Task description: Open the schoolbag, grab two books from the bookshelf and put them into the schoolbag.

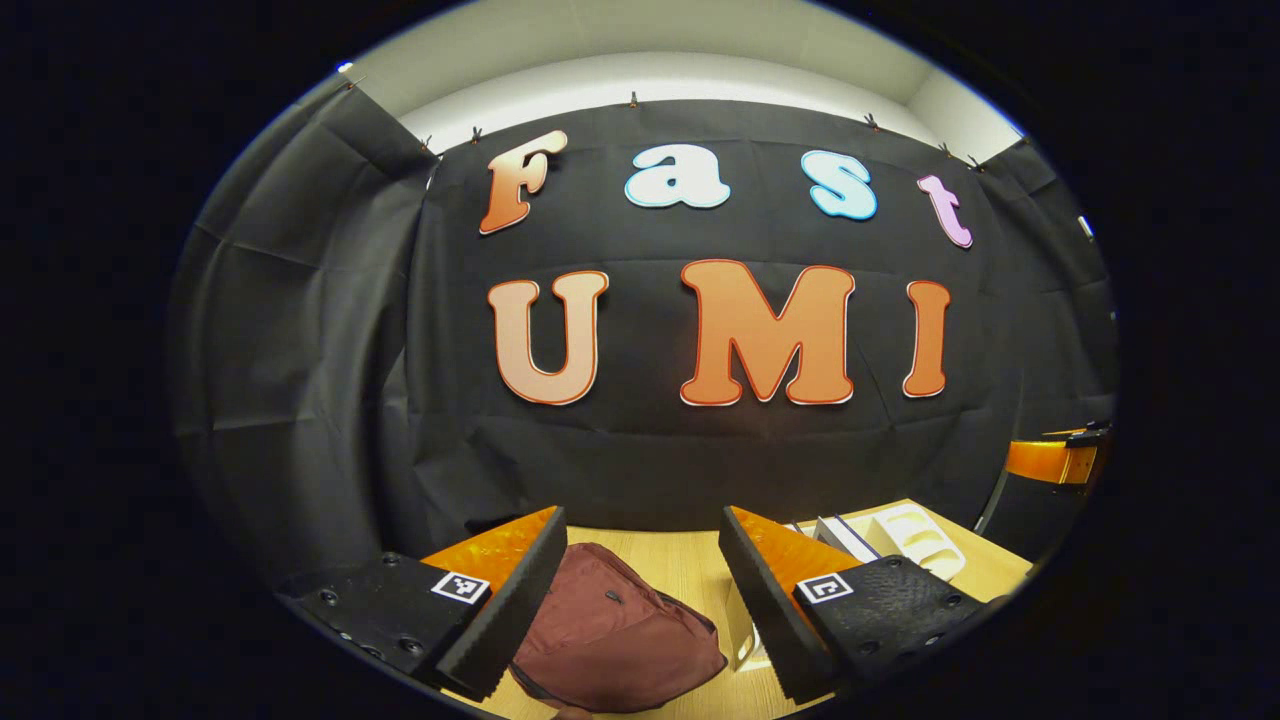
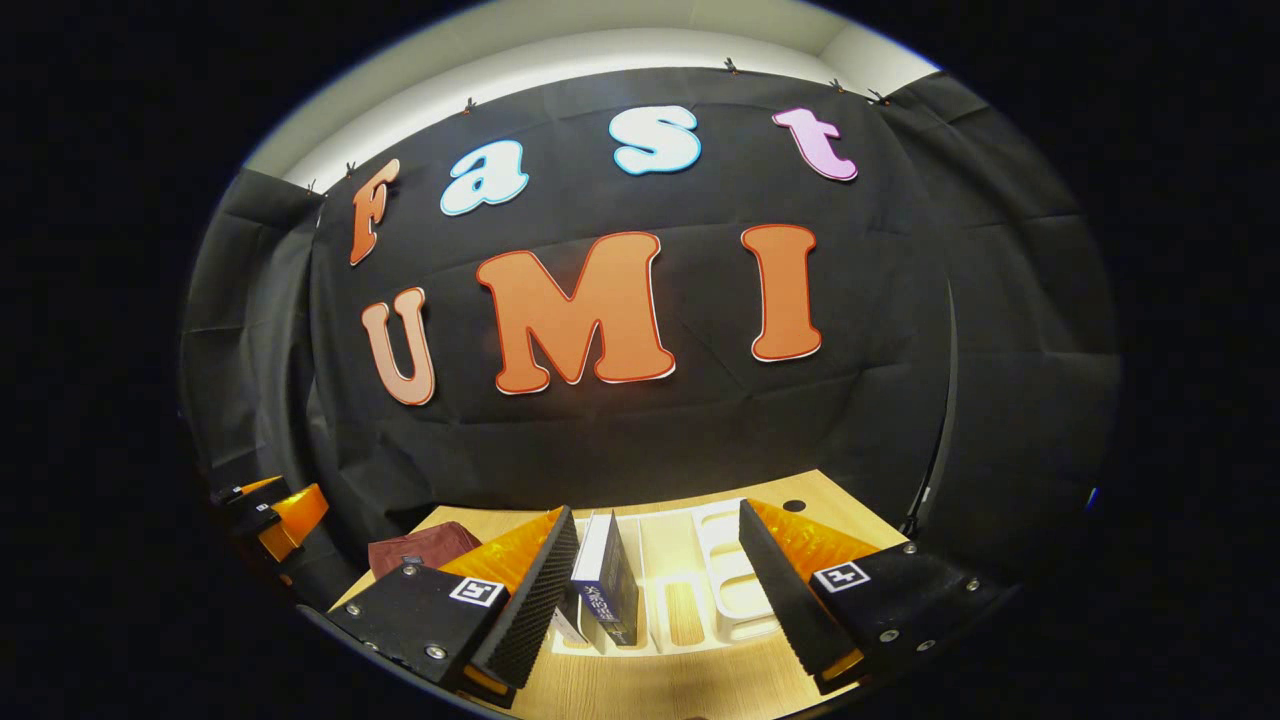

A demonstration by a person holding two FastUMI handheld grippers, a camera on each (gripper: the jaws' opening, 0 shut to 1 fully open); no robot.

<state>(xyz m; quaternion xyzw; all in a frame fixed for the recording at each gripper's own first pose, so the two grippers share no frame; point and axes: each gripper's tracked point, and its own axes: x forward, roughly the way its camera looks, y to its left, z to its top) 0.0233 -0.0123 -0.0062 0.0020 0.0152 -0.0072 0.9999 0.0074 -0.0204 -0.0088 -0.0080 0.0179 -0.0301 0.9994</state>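
Observation:
A dark red schoolbag [image 1: 610, 630] lies flat on the wooden table [image 1: 690, 565]; its zip looks closed. My left gripper [image 1: 640, 610] hangs open above it, the bag showing between the fingers. The other hand's gripper [image 1: 1060, 458] shows at the right edge. In the right gripper view, my right gripper [image 2: 655, 600] is open above a white bookshelf rack [image 2: 730, 580]. A dark blue book [image 2: 612, 585] stands upright in the rack's left slots, close to the left finger. The schoolbag [image 2: 420, 550] lies farther left, and the left gripper [image 2: 270, 515] is beyond it.
The white rack [image 1: 915, 535] with upright books [image 1: 840, 535] stands right of the bag in the left gripper view. The rack's right slots are vacant. A small dark hole [image 2: 794, 505] marks the table behind the rack. Black cloth walls close off the table's far side.

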